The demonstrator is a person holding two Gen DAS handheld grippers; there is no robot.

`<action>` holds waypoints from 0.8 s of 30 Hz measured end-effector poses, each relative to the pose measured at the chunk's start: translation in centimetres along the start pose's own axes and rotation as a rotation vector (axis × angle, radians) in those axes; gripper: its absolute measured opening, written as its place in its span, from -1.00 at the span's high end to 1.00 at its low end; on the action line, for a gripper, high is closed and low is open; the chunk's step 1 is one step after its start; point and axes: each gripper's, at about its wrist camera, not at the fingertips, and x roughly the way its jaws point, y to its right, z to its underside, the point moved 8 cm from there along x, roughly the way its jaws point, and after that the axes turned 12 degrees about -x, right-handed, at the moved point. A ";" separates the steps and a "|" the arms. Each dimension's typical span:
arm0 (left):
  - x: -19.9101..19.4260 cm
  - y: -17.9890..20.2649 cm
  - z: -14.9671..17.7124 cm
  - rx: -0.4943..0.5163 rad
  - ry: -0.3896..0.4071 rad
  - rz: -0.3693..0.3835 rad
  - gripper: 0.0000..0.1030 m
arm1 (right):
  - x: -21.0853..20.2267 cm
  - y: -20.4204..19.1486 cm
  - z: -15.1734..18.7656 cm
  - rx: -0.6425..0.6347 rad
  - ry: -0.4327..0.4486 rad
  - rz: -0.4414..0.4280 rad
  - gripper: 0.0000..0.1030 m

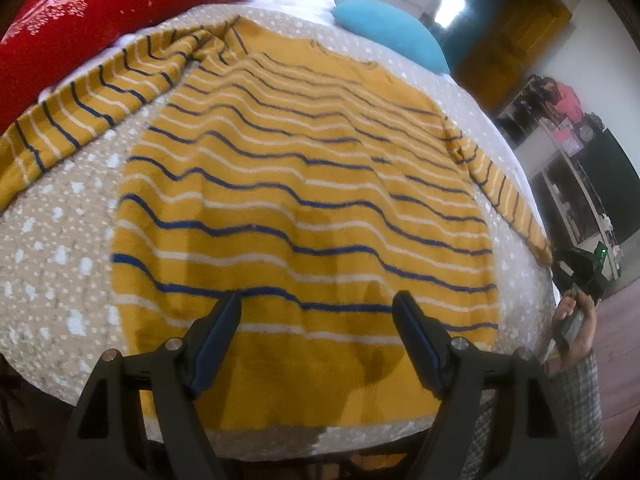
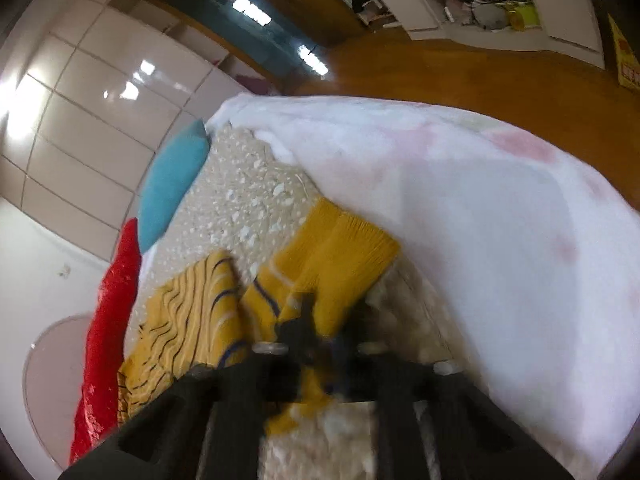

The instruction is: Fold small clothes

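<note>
Yellow striped sweater (image 1: 304, 208) shows no readable label; right tool (image 2: 316, 320) pinches its sleeve cuff (image 2: 344, 248).

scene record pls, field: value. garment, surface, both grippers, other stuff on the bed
garment: mustard sweater with blue and white stripes, spread flat, both sleeves out
surface: beige dotted bedspread
left gripper: open, above the sweater's hem, nothing between the fingers
right gripper: shut on the sleeve cuff; view blurred
right hand: visible at the bed's right edge
other items: red cushion, blue cushion, white blanket
fold state: no fold made yet
</note>
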 end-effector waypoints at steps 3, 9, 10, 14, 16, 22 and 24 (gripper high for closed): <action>-1.4 -0.9 -0.8 -0.013 0.042 0.001 -0.49 | -2.7 1.0 -4.2 0.003 0.103 0.067 0.89; -2.9 -3.2 -2.5 -0.070 0.096 0.024 -0.49 | -8.4 -0.6 -11.0 -0.032 0.252 0.139 0.89; -3.1 -3.6 -2.6 -0.083 0.102 0.032 -0.49 | -8.6 -2.3 -11.6 -0.070 0.256 0.141 0.89; -3.6 -5.2 -2.9 -0.121 0.110 0.049 -0.50 | -7.8 -10.1 -11.0 -0.199 0.238 0.081 0.89; -3.9 -6.0 -3.1 -0.133 0.117 0.051 -0.50 | -6.3 -15.7 -10.0 -0.277 0.206 0.027 0.89; -5.7 -9.9 -3.9 -0.160 0.183 0.016 -0.56 | 2.1 -31.3 -2.8 -0.527 0.057 -0.101 0.89; -6.2 -11.5 -4.0 -0.174 0.201 -0.001 -0.58 | 5.0 -36.7 0.9 -0.627 -0.006 -0.142 0.89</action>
